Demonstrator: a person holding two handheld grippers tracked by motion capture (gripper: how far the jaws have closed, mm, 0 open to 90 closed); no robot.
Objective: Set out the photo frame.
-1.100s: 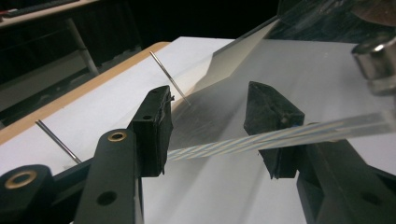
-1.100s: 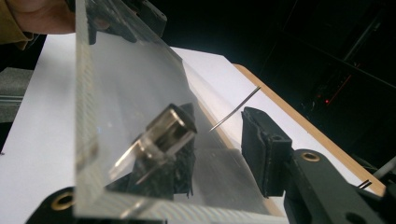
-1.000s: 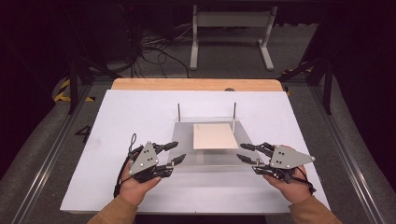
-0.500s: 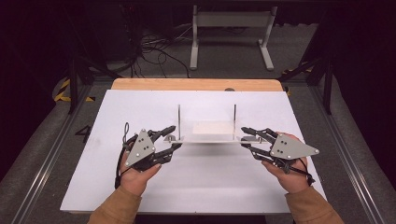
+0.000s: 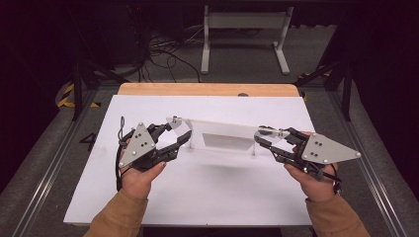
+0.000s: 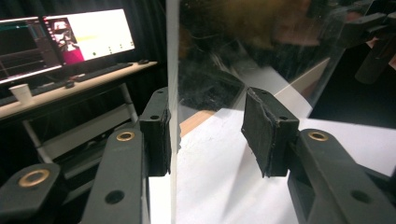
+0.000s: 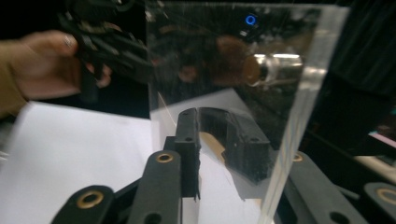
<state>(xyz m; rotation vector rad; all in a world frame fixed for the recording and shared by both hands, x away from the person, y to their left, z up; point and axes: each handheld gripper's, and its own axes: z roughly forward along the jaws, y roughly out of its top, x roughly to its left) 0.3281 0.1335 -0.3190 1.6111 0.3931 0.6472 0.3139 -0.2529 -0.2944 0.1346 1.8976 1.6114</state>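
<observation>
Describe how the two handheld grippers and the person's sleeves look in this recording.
Both the left gripper and the right gripper are black two-jaw tools with a grey three-cornered plate on top, each plate dotted with small dark screws. Brass-coloured rivets mark the jaw links, and the flat pads are black and worn-looking. A black cable trails from the left gripper. The sleeves are tan.

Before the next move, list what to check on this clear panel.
1. Right hand-held gripper clamped on the clear panel: ok, jaws closed across it in the right gripper view.
2. Left hand-held gripper clamped: not ok, one pad stands off the panel.
3. Panel edge between the left jaws: ok.
4. Panel lifted off the white table: cannot tell.
</observation>
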